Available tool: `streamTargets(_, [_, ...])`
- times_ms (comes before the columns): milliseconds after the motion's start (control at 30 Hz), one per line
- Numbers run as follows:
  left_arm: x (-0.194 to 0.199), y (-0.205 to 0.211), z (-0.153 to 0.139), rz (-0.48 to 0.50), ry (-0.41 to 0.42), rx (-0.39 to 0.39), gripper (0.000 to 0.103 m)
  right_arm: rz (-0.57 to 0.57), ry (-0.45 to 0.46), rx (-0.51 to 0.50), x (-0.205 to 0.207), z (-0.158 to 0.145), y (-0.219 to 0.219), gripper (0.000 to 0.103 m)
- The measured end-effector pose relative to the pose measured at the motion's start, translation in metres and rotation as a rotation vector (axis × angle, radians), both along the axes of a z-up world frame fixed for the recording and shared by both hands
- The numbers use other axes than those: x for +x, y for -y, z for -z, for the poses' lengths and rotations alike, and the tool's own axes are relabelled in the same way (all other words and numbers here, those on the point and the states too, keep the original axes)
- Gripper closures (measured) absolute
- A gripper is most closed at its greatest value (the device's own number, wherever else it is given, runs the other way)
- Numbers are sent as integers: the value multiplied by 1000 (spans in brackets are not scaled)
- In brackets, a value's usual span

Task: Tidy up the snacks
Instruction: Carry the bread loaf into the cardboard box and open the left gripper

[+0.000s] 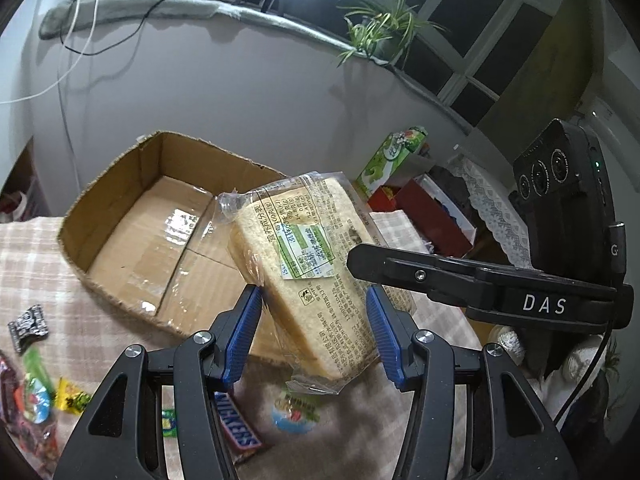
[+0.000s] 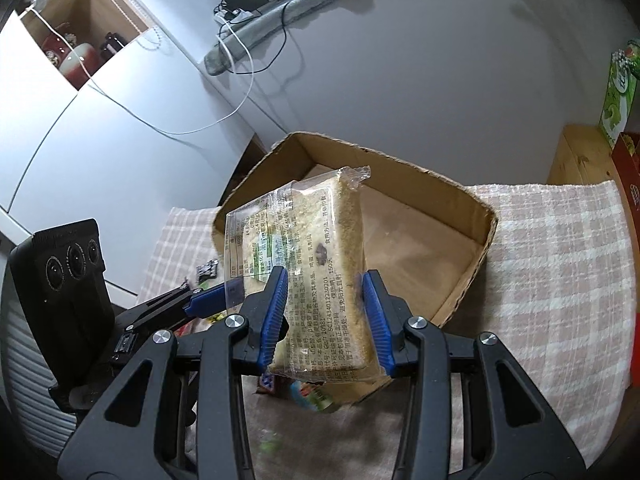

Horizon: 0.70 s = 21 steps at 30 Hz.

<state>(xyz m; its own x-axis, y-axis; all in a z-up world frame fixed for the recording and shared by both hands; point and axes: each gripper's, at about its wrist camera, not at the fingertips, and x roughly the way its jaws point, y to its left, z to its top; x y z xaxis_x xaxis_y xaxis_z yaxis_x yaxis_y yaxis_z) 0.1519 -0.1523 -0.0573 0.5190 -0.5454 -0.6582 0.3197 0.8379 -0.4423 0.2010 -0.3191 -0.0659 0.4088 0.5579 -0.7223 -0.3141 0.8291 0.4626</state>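
A clear-wrapped slice of bread (image 1: 308, 276) hangs above the table in front of an open, empty cardboard box (image 1: 160, 232). My left gripper (image 1: 314, 312) has its blue pads on both sides of the packet's lower half. My right gripper (image 2: 326, 308) is also closed on the same bread packet (image 2: 320, 272), and its black finger (image 1: 420, 276) reaches in from the right in the left wrist view. The box (image 2: 460, 240) lies just behind the packet. Loose snacks lie on the checked cloth, among them a Snickers bar (image 1: 236, 428) and small candy packets (image 1: 36, 392).
A green carton (image 1: 390, 156) and a red box (image 1: 428, 216) stand to the right of the cardboard box. A grey wall with cables and a plant (image 1: 376, 28) is behind. The checked cloth (image 2: 560, 280) stretches right of the box.
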Motion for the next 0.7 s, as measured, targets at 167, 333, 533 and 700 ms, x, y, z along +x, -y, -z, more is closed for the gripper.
streamTargets(167, [13, 6, 5, -11, -16, 16, 51, 15, 1, -46, 7, 7, -2, 61])
streamTargets(333, [18, 3, 9, -30, -23, 37, 51, 39, 15, -67, 0, 8, -1, 50])
streamTargets(533, [10, -9, 0, -56, 7, 55, 51, 30, 48, -89, -14, 1, -4, 50])
streamTargets(700, [-7, -20, -14, -65, 38, 62, 51, 22, 104, -120, -46, -9, -8, 49])
